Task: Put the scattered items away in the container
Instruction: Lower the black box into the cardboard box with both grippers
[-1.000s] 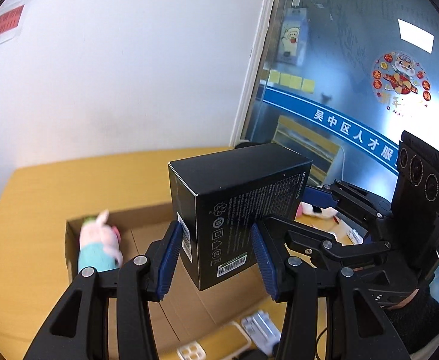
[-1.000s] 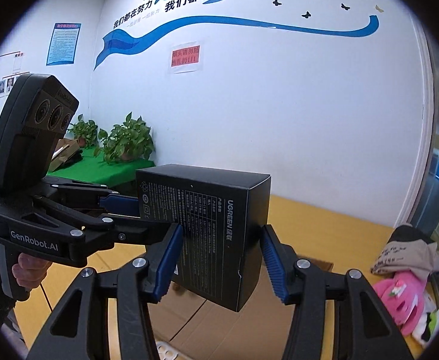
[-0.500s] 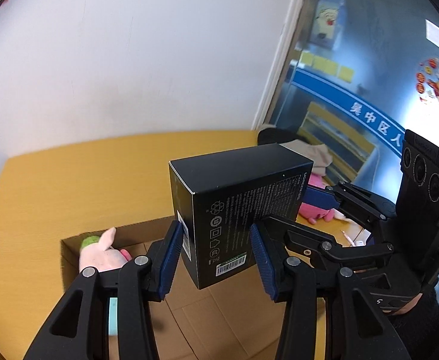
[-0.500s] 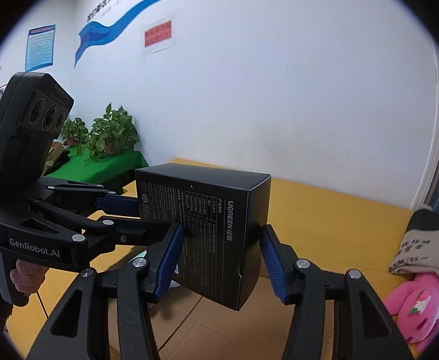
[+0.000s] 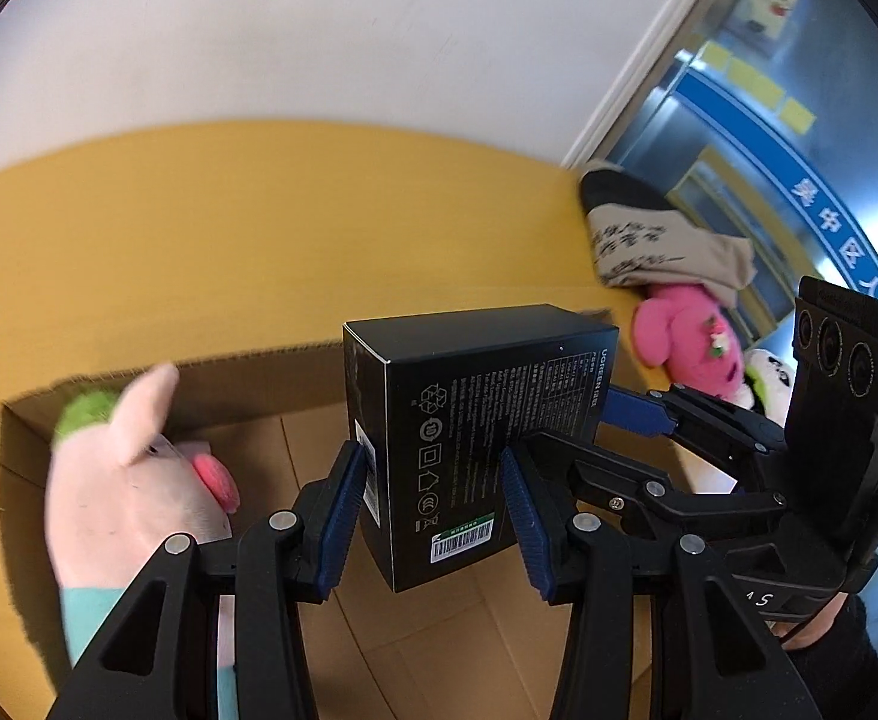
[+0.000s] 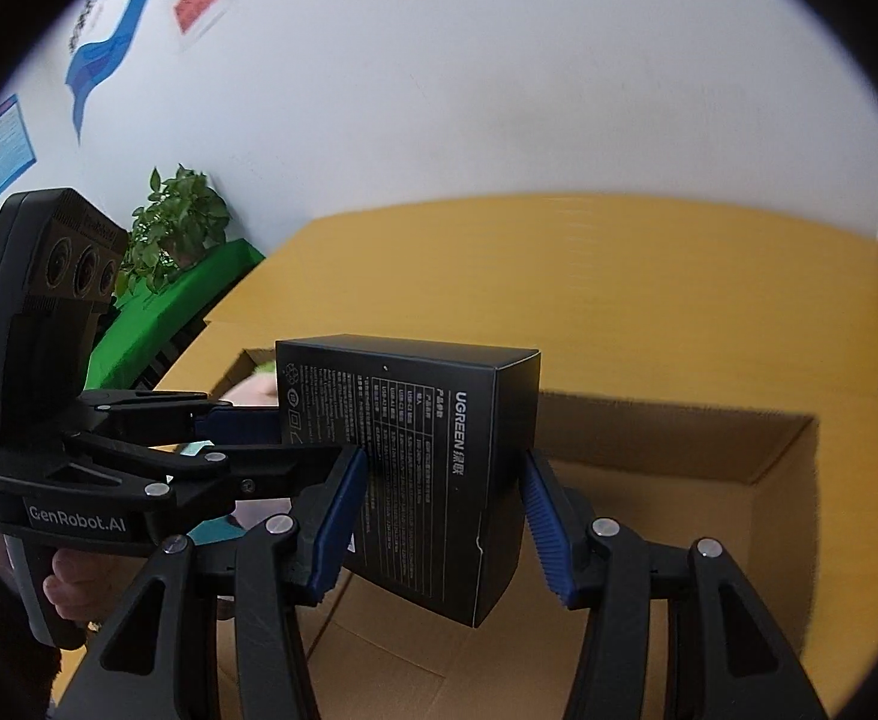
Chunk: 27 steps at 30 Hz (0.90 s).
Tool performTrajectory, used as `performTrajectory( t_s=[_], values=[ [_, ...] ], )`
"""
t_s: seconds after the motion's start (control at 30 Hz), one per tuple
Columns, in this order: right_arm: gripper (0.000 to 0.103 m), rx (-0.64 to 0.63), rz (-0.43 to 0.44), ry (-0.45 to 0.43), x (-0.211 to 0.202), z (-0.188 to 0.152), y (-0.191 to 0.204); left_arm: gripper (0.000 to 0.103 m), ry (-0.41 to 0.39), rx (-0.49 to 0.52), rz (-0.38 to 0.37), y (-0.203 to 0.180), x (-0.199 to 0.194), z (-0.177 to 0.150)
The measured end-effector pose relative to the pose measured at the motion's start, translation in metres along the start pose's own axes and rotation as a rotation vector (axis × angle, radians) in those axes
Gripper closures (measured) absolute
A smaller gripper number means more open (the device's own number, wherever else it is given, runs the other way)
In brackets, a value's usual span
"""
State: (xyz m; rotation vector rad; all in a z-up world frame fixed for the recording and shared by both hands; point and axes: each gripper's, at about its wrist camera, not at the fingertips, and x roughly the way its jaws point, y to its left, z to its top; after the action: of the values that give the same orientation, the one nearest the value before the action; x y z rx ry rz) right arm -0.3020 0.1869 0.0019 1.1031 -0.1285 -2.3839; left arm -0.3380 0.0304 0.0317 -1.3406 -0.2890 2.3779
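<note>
Over the open cardboard box (image 5: pixel 295 354) on the yellow table (image 5: pixel 259 222) we see both tongs clamped on one black carton (image 5: pixel 475 420). Left gripper (image 5: pixel 433 516) pinches its barcode end, blue pads pressed on both sides; right gripper (image 6: pixel 445 516) pinches the other end the same way. We see the carton tilted, held in the air above the box floor, not touching it. Inside the box at its left end sits a pink pig plush (image 5: pixel 133 480). Outside, to the right, we spot a pink plush (image 5: pixel 685 342) beside a grey cloth (image 5: pixel 661 246). Potted plant (image 6: pixel 175 228) on a green stand behind.
</note>
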Motion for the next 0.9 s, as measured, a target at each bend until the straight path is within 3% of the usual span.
performTrajectory(
  t_s=[0.33,0.53,0.7,0.8,0.87,0.9],
  values=[
    [0.059,0.08,0.016,0.138,0.048,-0.014,-0.021,0.054,0.116,-0.084,0.058,0.023,0.041,-0.006],
    [0.061,0.106,0.006,0.148,0.058,-0.015,-0.026,0.056,0.121,-0.127,0.081,0.032,0.052,-0.003],
    [0.059,0.1,-0.007,0.146,0.066,-0.022,-0.029,0.063,0.12,-0.111,0.144,0.032,0.052,-0.005],
    [0.05,0.089,0.016,0.062,0.046,-0.019,-0.023,0.061,0.039,-0.152,0.152,0.035,0.027,-0.003],
    [0.028,0.061,-0.017,-0.003,0.024,-0.014,-0.014,0.052,-0.038,-0.129,0.2,0.027,-0.001,-0.004],
    [0.025,0.05,-0.022,-0.029,0.013,-0.013,-0.009,0.044,-0.082,-0.115,0.207,0.022,-0.019,-0.006]
  ],
)
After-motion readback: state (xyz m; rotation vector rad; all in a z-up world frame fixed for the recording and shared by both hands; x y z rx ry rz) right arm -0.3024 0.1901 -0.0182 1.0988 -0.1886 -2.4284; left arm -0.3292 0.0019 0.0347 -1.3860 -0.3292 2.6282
